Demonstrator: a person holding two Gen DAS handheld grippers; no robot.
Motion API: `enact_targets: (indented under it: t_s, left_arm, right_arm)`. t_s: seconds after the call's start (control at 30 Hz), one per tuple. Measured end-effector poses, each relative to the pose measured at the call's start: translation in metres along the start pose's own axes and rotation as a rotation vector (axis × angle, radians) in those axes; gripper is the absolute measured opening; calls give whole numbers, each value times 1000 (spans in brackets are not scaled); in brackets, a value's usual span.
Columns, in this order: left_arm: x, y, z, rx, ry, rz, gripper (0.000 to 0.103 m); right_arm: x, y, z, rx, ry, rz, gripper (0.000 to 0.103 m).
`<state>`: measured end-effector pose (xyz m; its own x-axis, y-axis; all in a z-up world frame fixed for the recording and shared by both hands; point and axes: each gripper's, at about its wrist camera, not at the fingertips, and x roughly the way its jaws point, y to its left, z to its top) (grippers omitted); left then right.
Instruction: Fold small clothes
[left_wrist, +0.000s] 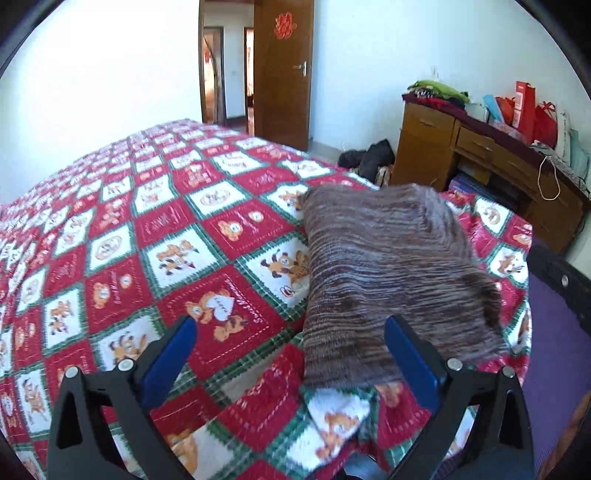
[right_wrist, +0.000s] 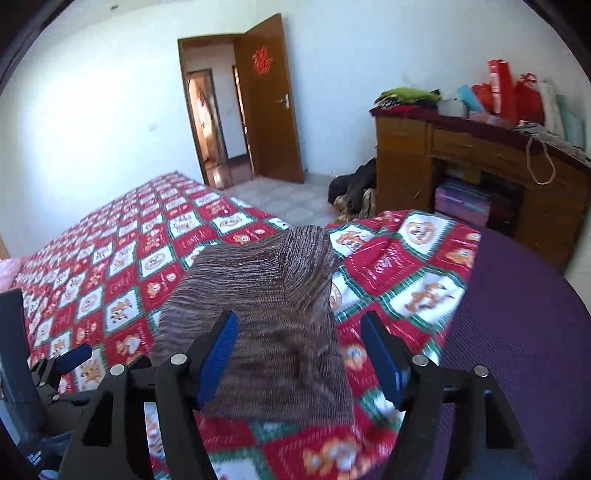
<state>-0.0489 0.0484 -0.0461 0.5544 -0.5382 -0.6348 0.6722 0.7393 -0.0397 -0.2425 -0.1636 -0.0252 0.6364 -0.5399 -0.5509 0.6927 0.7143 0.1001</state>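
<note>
A brown-and-white striped knit garment (left_wrist: 391, 273) lies folded on the red, white and green patterned bedspread (left_wrist: 147, 229). My left gripper (left_wrist: 291, 332) is open, hovering just before the garment's near left corner, holding nothing. In the right wrist view the garment (right_wrist: 266, 314) lies straight ahead. My right gripper (right_wrist: 299, 332) is open above its near edge, with one blue pad (right_wrist: 218, 354) over the cloth and the other off its right side. The left gripper (right_wrist: 74, 354) shows at the far left of that view.
The bedspread's near corner (left_wrist: 332, 417) is turned over. A purple mattress edge (right_wrist: 517, 332) lies to the right. A wooden desk (right_wrist: 480, 173) with bags and stacked clothes stands by the wall. Dark clothes (right_wrist: 354, 184) lie on the floor near an open door (right_wrist: 269, 103).
</note>
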Motion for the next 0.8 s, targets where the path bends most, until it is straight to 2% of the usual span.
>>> enact_targets:
  t_s: [0.2, 0.3, 0.4, 0.57, 0.8]
  left_arm:
    - [-35, -4, -3, 30, -76, 27, 103]
    - [-51, -9, -6, 57, -111, 59, 103]
    - [-68, -12, -9, 76, -156, 103, 103]
    - [-83, -9, -7, 27, -176, 128, 103]
    - [-113, -20, -10, 41, -261, 144, 103]
  right_arm:
    - [-37, 9, -14, -1, -51, 2, 75]
    - [-55, 12, -18, 13, -98, 7, 76]
    - [-69, 14, -20, 19, -141, 5, 81]
    - [-93, 23, -25, -10, -214, 10, 84]
    - [-113, 11, -21, 84, -266, 43, 87]
